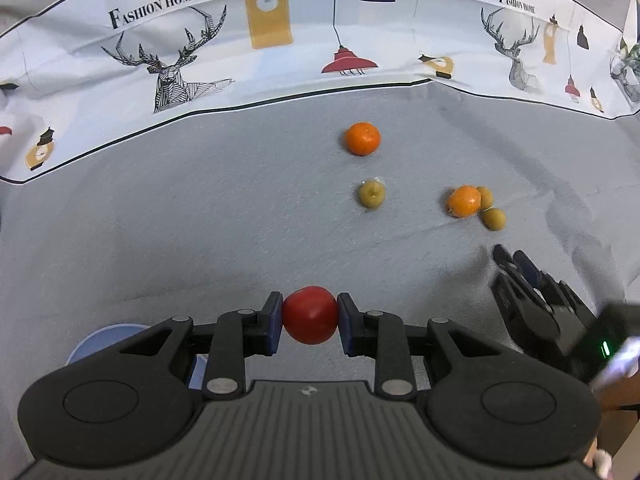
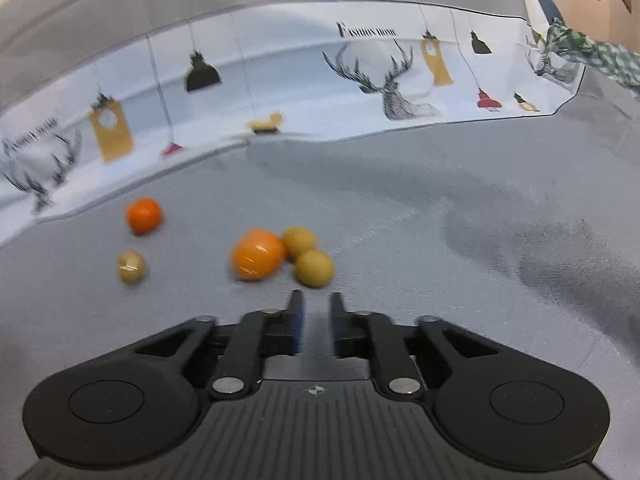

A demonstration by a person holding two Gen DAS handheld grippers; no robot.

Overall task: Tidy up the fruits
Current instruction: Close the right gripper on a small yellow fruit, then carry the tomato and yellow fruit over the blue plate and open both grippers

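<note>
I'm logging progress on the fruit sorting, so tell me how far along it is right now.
Done: nothing looks sorted yet. In hand: the left gripper clamps a red fruit above the grey cloth, with a blue container partly visible beneath it. Left: two oranges and three yellow-green fruits lie loose on the cloth. The right gripper holds nothing, jaws nearly closed, pointing toward the cluster.

Red tomato [image 1: 310, 315] held aloft; oranges [image 1: 362, 138] and green fruits [image 1: 372, 195] on cloth
</note>
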